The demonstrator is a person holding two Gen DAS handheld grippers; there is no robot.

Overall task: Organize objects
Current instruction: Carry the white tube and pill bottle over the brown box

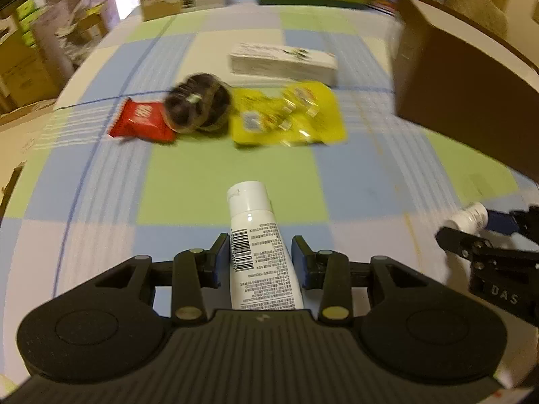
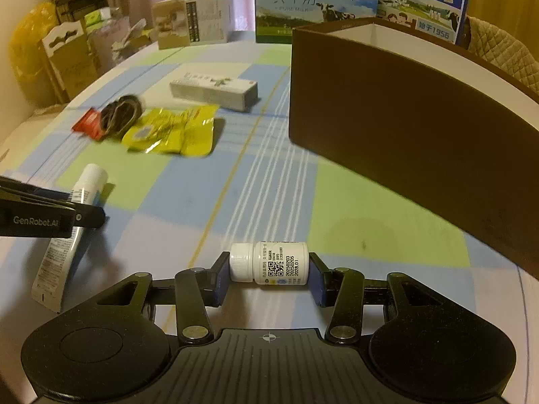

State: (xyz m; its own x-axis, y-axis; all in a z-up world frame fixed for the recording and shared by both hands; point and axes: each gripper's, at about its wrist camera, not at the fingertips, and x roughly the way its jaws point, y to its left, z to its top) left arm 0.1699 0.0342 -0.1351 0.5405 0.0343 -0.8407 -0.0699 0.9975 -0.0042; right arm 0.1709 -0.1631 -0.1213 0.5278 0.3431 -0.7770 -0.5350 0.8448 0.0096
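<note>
You had both hands loaded at this point. Your left gripper (image 1: 259, 257) was closed down on the white tube (image 1: 259, 252), cap pointing away from you, pads snug on either side of its body. Your right gripper (image 2: 267, 271) was pinched on the little white pill bottle (image 2: 269, 262), held sideways, one pad on the cap end and one on the base.

Progress-wise, I'd call it early. The brown box (image 2: 404, 118) sat to the right on the checked tablecloth (image 2: 202, 185), and only a strip of its pale inside wall showed, so I couldn't tell if anything was in there yet. If that box was the destination, these two looked like the current batch.

Still out on the cloth: the red packet (image 1: 141, 121), the dark coiled thing (image 1: 198, 102) overlapping its edge, the yellow pouch (image 1: 289, 114) just beside that, and the long white carton (image 1: 283, 64) behind them.

Nothing lay between your grippers and the box, though its near wall stood tall, so you'd likely have needed to lift over it. The milk cartons (image 2: 316, 3) at the back weren't in the way.
</note>
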